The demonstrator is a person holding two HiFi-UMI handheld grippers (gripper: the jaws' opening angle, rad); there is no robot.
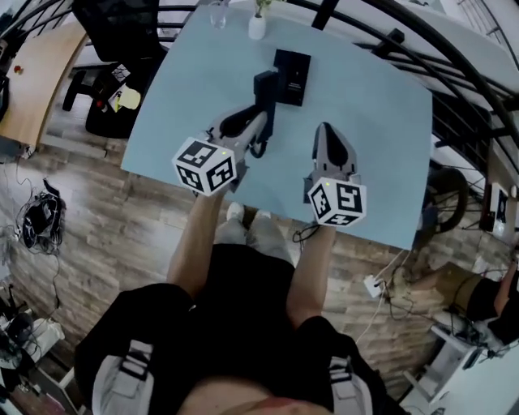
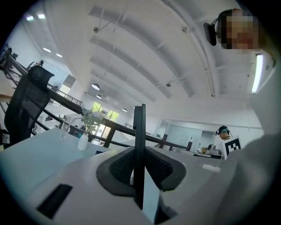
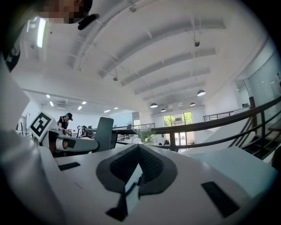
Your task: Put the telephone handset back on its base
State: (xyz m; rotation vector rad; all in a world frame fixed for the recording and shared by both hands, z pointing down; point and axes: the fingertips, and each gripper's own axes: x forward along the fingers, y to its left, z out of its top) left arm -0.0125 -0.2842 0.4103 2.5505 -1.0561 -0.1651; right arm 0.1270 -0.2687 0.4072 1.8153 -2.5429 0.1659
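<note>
The black telephone handset is held over the light blue table, just left of and in front of its black base. My left gripper is shut on it. In the left gripper view the handset shows as a thin black edge standing upright, pinched between the dark pads. To the right, my right gripper hovers over the table with its jaws shut and nothing in them. In the right gripper view the left gripper and the handset show at the left.
A small white vase with a plant and a clear glass stand at the table's far edge. A black office chair is off the table's far left. Dark railings run past the right side. The coiled cord hangs by the left gripper.
</note>
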